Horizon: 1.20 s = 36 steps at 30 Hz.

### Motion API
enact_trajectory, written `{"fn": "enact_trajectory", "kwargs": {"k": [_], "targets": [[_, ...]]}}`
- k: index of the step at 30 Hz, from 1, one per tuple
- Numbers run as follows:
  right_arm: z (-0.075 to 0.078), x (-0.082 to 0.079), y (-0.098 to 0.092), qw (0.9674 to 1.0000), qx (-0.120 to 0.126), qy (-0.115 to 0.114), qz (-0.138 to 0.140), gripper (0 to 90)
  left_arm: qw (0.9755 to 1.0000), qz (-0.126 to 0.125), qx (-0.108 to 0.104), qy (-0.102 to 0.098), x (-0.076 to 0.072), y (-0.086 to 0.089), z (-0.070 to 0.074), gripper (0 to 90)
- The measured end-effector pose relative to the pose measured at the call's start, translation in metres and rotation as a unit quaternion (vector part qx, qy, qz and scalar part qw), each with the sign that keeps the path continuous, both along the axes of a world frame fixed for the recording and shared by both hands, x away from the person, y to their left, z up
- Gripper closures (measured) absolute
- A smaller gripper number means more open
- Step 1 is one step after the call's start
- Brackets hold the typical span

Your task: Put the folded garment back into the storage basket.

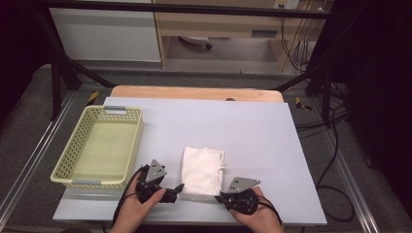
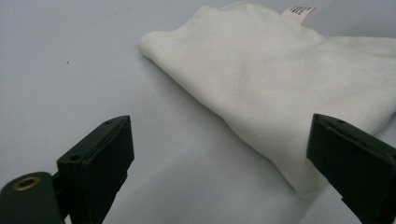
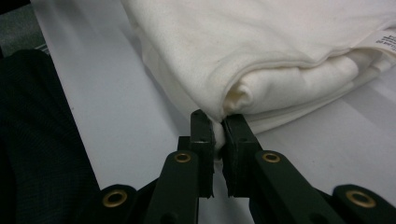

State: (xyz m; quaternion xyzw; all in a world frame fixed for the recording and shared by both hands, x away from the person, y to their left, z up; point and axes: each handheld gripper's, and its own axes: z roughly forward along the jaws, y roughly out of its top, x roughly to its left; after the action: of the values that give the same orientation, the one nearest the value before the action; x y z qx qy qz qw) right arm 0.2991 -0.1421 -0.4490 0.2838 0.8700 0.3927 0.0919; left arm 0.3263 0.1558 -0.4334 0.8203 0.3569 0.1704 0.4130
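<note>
Fingers point(image 3: 217, 128) of your right gripper point(image 1: 225, 197) pinch the white cloth's point(image 1: 201, 170) corner, low centre; your left gripper point(image 1: 178, 189) gapes wide beside it.

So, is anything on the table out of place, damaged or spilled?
Nothing stands out. The folded white cloth lies flat on the table, the yellow basket sits upright beside it. The right gripper is shut on the cloth's corner; the left gripper is open just short of the cloth.

Pale table point(image 1: 262, 131) with folded white cloth point(image 1: 201, 171), seemingly empty yellow basket point(image 1: 82, 182).
</note>
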Motion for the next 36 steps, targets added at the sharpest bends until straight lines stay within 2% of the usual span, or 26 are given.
{"fn": "enact_trajectory", "kwargs": {"k": [8, 21, 28, 31, 36], "targets": [[-0.0027, 0.0017, -0.0005, 0.9999, -0.008, 0.010, -0.004, 83.8, 1.0000, 0.001, 0.000, -0.002, -0.0001, 0.0008, 0.0005, 7.5], [-0.0033, 0.0017, 0.0006, 0.9999, -0.014, 0.003, 0.001, 83.8, 1.0000, -0.002, -0.005, -0.006, 0.0000, 0.0009, 0.0024, 7.6], [-0.0022, 0.0022, -0.0005, 0.9999, -0.017, 0.001, 0.000, 83.8, 0.9998, 0.001, -0.009, -0.019, -0.0013, 0.0021, 0.0057, 8.0], [-0.0020, 0.0020, -0.0008, 0.9998, -0.019, -0.002, 0.000, 83.8, 0.9995, 0.001, -0.004, -0.030, -0.0021, 0.0013, 0.0074, 8.1], [-0.0020, 0.0029, -0.0022, 0.9998, -0.020, 0.001, -0.002, 83.8, 0.9995, 0.000, -0.002, -0.030, -0.0020, 0.0006, 0.0068, 8.0]]}}
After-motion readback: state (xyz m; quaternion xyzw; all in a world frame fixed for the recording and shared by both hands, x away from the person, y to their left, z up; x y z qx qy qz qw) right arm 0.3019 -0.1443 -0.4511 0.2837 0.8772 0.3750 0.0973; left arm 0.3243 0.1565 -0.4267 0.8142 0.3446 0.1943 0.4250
